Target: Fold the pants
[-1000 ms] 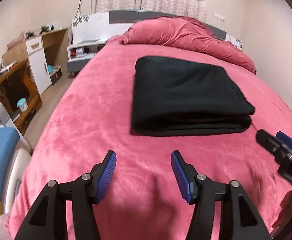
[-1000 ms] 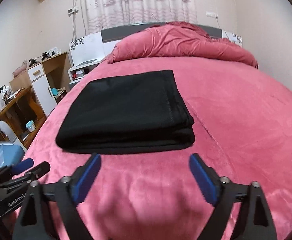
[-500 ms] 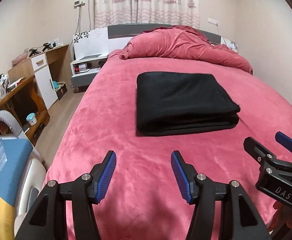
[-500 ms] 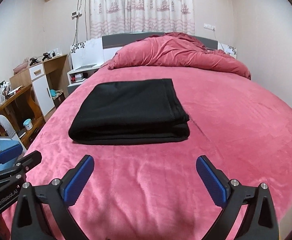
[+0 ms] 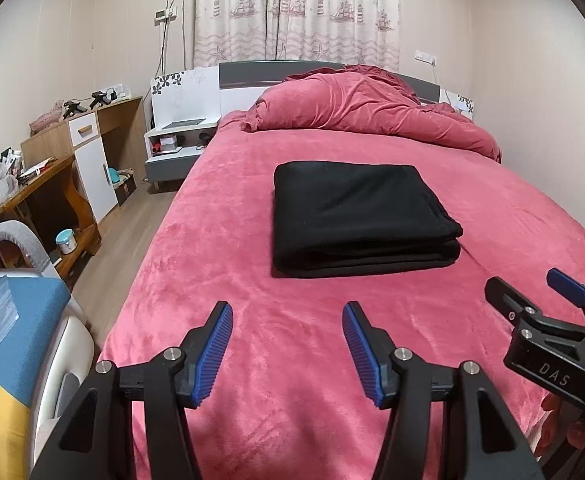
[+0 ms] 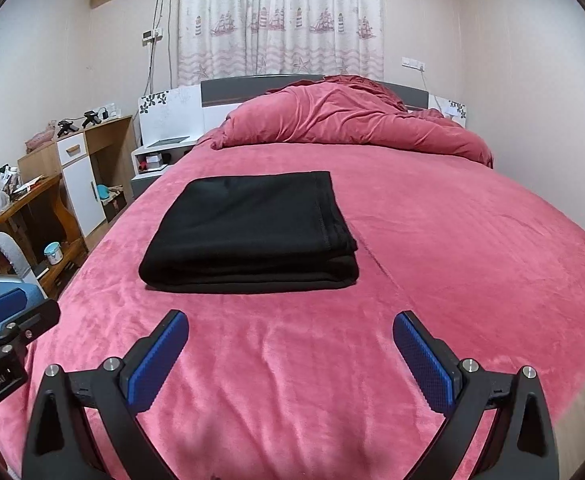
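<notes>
Listing contents, nearest first:
Left tongs (image 5: 287, 342): jaws apart, blue ribbed pads, nothing between them; poised over bare bed cover short of the pants.
Right tongs (image 6: 290, 350): jaws wide apart, having just been opening, nothing between them; also over bare cover.
Pants (image 5: 356, 216): black, folded into a flat, squarish stack of several layers, rounded fold edge facing the tongs, stitched hem along the right side; lying on the bed, beyond both tongs and clear of them.
Bed (image 5: 220, 264): pink plush cover, lightly creased.
Duvet (image 5: 364, 112): pink, bunched at the headboard end, behind the pants.
Left wrist view only: right tongs seen from the side at lower right, marked "DAS", fingers (image 5: 560, 420) of a hand beneath.
Right wrist view only: left tongs at lower left edge; pants lie left of centre; more bare bed to the right.
Far left: wooden desk (image 6: 32, 216), bedside cabinet (image 6: 156, 160).
Far wall: patterned curtain (image 6: 276, 20).
</notes>
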`<action>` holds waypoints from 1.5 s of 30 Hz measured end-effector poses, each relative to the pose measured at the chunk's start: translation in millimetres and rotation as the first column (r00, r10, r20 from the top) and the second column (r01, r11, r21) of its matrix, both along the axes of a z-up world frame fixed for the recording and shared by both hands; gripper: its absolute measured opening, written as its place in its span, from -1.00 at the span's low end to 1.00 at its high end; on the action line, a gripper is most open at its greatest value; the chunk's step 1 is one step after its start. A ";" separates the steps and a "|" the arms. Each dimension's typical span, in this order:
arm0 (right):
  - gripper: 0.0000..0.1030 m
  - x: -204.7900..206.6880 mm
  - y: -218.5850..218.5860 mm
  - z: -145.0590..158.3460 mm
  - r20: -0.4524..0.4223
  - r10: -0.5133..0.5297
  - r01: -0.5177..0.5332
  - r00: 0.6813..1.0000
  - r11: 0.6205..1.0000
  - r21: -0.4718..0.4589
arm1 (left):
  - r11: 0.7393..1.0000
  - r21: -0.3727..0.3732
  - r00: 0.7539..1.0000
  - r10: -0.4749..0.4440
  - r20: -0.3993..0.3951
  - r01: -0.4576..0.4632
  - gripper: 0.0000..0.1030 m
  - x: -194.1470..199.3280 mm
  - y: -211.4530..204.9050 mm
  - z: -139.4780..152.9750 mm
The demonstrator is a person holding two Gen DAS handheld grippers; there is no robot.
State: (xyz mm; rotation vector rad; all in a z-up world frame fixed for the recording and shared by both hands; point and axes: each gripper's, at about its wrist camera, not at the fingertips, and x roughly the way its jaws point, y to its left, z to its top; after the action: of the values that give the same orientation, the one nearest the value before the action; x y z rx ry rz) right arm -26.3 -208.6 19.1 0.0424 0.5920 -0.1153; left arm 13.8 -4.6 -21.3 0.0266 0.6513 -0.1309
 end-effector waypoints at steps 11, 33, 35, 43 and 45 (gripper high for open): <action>0.99 -1.5 -2.0 1.8 -0.001 -0.001 0.001 1.000 1.000 0.019 | 1.000 -0.026 1.000 -0.005 -0.020 0.004 0.13 2.0 0.0 -2.7; 0.99 -1.4 7.0 0.4 -0.007 0.000 0.000 1.000 1.000 0.030 | 1.000 -0.021 0.999 -0.003 -0.040 0.002 0.13 3.1 -2.2 -3.9; 0.99 -1.2 8.1 0.1 -0.009 -0.002 0.002 1.000 1.000 0.029 | 1.000 -0.022 0.999 -0.003 -0.041 0.002 0.13 3.0 -1.9 -3.9; 0.99 -2.9 12.9 -1.3 -0.011 0.000 0.000 1.000 1.000 0.030 | 1.000 -0.022 0.999 -0.005 -0.052 0.003 0.13 2.6 -2.1 -6.8; 0.99 -2.8 13.5 -1.5 -0.013 0.001 -0.001 1.000 1.000 0.030 | 1.000 -0.021 0.999 -0.006 -0.053 0.004 0.13 2.7 -2.6 -7.3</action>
State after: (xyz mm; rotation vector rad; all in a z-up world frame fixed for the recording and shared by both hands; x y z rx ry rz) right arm -29.1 -195.1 17.7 0.0710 0.6070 -0.1059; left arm 16.5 -7.2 -28.5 0.0046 0.7032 -0.1436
